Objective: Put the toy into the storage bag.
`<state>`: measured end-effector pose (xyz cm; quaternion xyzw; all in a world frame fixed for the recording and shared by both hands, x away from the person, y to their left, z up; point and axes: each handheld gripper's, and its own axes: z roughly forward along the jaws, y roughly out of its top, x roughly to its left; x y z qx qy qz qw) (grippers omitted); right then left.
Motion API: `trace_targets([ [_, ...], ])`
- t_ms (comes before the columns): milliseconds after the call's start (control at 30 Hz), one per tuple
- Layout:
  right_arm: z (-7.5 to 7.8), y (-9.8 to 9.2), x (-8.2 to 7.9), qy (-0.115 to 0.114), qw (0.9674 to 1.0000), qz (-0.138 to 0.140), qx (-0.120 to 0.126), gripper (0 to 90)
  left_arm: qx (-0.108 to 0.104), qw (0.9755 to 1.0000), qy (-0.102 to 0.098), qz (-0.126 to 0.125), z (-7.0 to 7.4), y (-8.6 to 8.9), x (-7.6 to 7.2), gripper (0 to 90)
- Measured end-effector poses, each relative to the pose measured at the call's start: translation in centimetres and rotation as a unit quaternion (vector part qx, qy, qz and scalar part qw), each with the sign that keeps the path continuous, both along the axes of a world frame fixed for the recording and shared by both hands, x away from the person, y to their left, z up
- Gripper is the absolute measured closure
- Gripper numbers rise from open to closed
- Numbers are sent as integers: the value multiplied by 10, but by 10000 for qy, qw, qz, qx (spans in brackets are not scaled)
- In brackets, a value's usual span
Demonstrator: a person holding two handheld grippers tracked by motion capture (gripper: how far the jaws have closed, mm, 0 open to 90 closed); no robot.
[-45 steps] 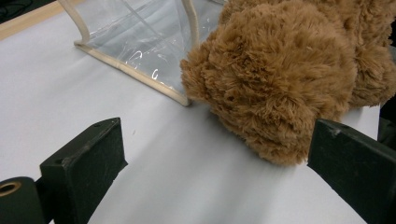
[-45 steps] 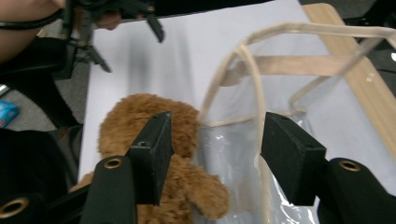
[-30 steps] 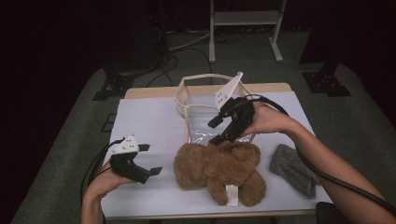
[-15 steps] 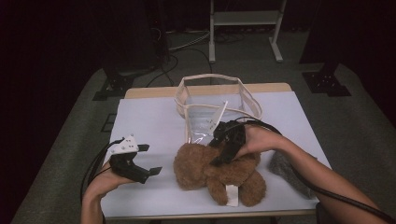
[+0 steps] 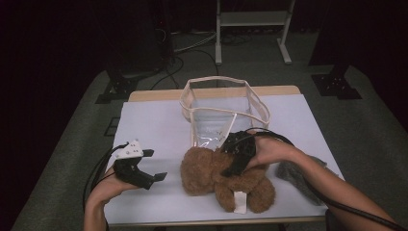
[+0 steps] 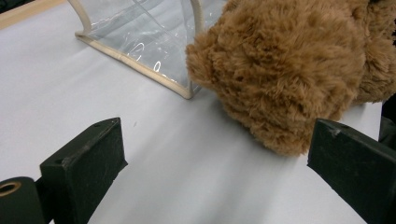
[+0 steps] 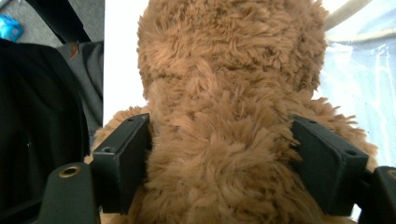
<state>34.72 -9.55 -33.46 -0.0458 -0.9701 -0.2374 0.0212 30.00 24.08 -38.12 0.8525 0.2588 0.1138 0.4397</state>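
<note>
high view: bear (image 5: 211, 171) lies on table (image 5: 154, 125), just before bag (image 5: 223, 108)
right gripper (image 5: 236, 156): jaws just widened, straddle bear's body, ready to clamp
left gripper (image 5: 144, 172): wide, empty, beside bear

Dark room, walls black. Grey carpet floor (image 5: 365, 125). Desk (image 5: 154, 125) white-topped, wooden strip along far edge. White metal stand (image 5: 252, 19) beyond far edge. Black cables (image 5: 192, 43) on floor behind. Black bases (image 5: 337, 84) flank far corners.
</note>
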Motion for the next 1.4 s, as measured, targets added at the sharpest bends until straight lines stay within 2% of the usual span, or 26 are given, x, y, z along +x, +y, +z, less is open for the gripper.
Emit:
trace_targets([
  [333,-13,-5,0,-6,9999,-72,-118,199,-5,10000,26,27,0,2,0,31],
  [533,-19,-8,-1,-66,9999,-115,-98,244,-17,10000,21,33,0,2,0,31],
  [700,-24,-9,-2,-161,9996,-164,-132,306,-22,10000,20,34,0,2,0,31],
  [800,-27,-14,-4,-225,9995,-179,-92,412,-20,10000,32,42,-1,2,0,31],
  [933,-28,-18,-3,-213,9996,-196,-25,477,-17,10000,41,49,-1,2,0,31],
  [1233,-21,-21,-3,-222,9994,-198,189,606,-42,9999,28,98,-1,5,0,31],
  [1300,-18,-23,-2,-144,9992,-274,267,626,-63,9999,21,121,0,7,0,31],
  [1400,-15,-22,-2,-175,9991,-274,270,648,-62,9999,23,134,0,7,0,31],
])
